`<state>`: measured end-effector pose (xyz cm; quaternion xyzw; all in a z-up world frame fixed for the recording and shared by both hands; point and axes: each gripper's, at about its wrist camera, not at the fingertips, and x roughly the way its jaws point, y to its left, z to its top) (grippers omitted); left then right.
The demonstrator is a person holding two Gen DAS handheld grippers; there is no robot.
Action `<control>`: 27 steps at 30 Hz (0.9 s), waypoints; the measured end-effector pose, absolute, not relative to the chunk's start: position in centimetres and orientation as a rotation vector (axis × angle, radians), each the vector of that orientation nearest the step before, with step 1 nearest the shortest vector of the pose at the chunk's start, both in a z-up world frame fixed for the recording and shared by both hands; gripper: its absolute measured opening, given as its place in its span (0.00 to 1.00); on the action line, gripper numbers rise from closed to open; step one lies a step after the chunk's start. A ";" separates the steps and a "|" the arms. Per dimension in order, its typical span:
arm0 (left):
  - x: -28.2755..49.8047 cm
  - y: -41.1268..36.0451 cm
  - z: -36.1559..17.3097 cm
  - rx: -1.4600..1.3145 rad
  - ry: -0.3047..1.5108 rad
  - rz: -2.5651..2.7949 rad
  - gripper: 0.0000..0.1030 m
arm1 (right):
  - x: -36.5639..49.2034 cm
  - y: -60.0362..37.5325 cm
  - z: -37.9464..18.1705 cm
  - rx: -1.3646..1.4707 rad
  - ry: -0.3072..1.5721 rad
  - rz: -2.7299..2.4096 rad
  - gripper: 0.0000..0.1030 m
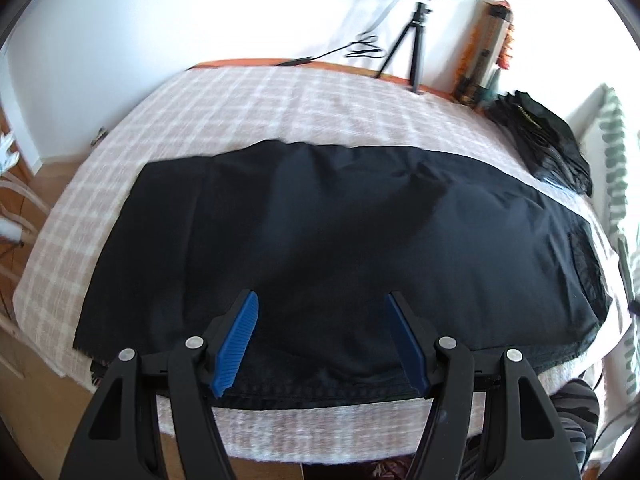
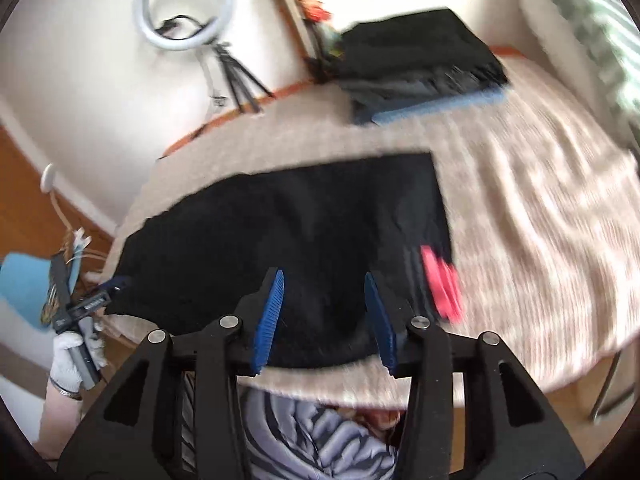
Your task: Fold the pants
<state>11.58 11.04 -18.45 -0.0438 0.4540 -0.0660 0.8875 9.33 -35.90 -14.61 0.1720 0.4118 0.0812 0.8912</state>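
Black pants (image 1: 340, 240) lie flat across a checked tablecloth (image 1: 248, 112), their long axis running left to right in front of the person, with the near hem close to the table's front edge. The left gripper (image 1: 322, 344) hangs just above that near edge, its blue fingers (image 1: 236, 344) spread wide and gripping nothing, the cloth showing plainly between them. The right gripper (image 2: 324, 320) hovers over the pants' right portion, jaws likewise wide apart and empty, with the garment's square right end up and to its right and a red tag (image 2: 442, 284) just beside its right finger (the right view is smeared by motion, so finer detail there cannot be read). From both grippers the pants lie ahead and below, stretching away sideways more than forward, so either end must be reached by moving along the table's length. The left gripper seems nearer the middle-left of the near edge, the right one nearer the tagged end, which suggests each hand would take its own side for a fold across the long axis. A folded stack (image 2: 424, 64) of dark garments sits at the far right corner, well apart from the pants, beside a ring light (image 2: 184, 4) on a tripod by the wall.
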 end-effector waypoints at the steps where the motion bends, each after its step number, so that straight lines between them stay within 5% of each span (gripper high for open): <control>1: 11.7 10.3 -18.4 -0.072 0.946 -0.154 0.61 | 10.6 -35.3 -13.9 0.331 0.848 0.212 0.44; 20: 12.8 6.9 -21.0 0.020 1.011 -0.202 0.62 | 34.6 -22.6 -22.6 0.108 1.191 0.642 0.44; 23: 12.8 7.1 -21.2 0.016 1.009 -0.198 0.66 | 33.9 -21.8 -23.1 0.099 1.171 0.657 0.16; 27: 12.8 7.1 -21.3 0.014 1.002 -0.196 0.68 | 29.7 -20.3 -21.4 -0.064 1.007 0.676 0.10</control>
